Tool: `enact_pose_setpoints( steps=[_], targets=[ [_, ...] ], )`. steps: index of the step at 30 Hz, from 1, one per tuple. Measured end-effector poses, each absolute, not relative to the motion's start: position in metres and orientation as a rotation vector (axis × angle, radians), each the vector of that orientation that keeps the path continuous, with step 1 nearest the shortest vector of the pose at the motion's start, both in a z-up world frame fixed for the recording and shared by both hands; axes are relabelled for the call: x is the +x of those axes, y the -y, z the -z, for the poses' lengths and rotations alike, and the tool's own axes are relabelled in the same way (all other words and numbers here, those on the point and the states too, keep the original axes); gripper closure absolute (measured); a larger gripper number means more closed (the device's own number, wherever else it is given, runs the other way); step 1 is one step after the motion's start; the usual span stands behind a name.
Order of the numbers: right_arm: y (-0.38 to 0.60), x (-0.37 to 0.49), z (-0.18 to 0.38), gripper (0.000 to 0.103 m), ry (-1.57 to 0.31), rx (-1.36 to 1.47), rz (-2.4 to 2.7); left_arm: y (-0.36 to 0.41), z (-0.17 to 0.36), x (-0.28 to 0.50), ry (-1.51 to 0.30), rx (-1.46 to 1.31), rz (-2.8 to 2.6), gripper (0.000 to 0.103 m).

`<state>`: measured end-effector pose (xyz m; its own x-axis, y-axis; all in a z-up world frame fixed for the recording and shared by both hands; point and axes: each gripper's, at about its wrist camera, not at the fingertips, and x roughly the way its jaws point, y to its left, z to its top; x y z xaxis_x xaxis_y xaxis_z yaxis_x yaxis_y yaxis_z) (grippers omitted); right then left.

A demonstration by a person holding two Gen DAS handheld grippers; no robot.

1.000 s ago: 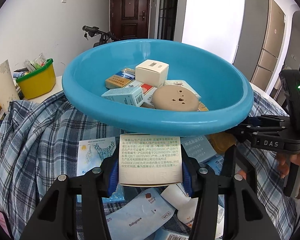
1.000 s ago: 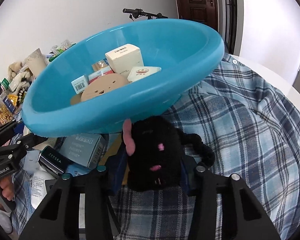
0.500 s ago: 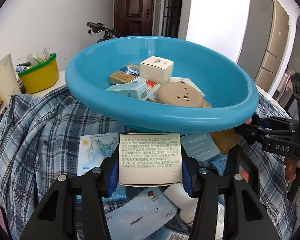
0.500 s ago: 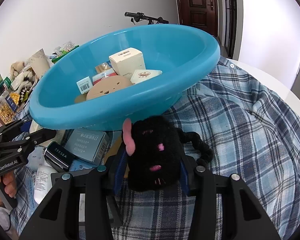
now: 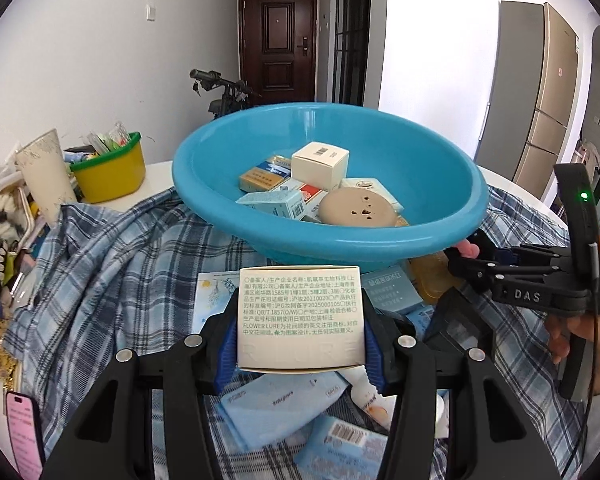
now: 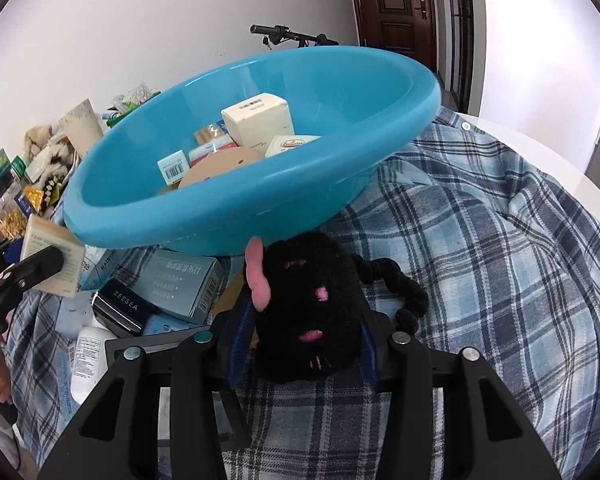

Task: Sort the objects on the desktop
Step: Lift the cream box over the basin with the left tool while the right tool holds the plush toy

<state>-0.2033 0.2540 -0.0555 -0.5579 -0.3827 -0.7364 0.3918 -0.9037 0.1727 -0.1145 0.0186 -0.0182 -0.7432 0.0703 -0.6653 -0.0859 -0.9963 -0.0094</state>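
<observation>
Blue-and-white plaid cloth [image 6: 480, 248] covered the table, with a white wall and a dark brown door [image 5: 278, 40] behind. And the left gripper [image 5: 300, 320] was clamped on a cream rectangular cardboard box with printed text [image 5: 300, 308], its blue pads [image 5: 226, 344] pressed on the two side faces, the printed face up toward the camera. Over on the other side, the right gripper [image 6: 304, 320] was squeezed tight on a black fuzzy plush toy with pink ears [image 6: 304, 304], held low over the cloth.

The round turquoise plastic basin [image 5: 440, 184] sat dead ahead of both, already carrying several small boxes and a tan disc. Key relation: the cream box sat just short of and below the basin's near rim, so my read was that it needed to rise and go forward to clear that lip. Either hand looked about equally close. More boxes and tubes lay scattered under the basin's edge, not yet sorted.
</observation>
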Motion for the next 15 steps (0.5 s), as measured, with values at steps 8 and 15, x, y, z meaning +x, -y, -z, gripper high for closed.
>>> enact_pose_setpoints(
  steps=[8,15],
  targets=[
    [-0.255,-0.199,0.049,0.059,-0.011,1.117,2.483,-0.018,0.012,-0.074,-0.021,-1.079,-2.844,0.050],
    [-0.255,-0.199,0.049,0.059,-0.006,1.110,2.488,-0.020,-0.018,-0.050,-0.038,-0.972,-2.873,0.050]
  ],
)
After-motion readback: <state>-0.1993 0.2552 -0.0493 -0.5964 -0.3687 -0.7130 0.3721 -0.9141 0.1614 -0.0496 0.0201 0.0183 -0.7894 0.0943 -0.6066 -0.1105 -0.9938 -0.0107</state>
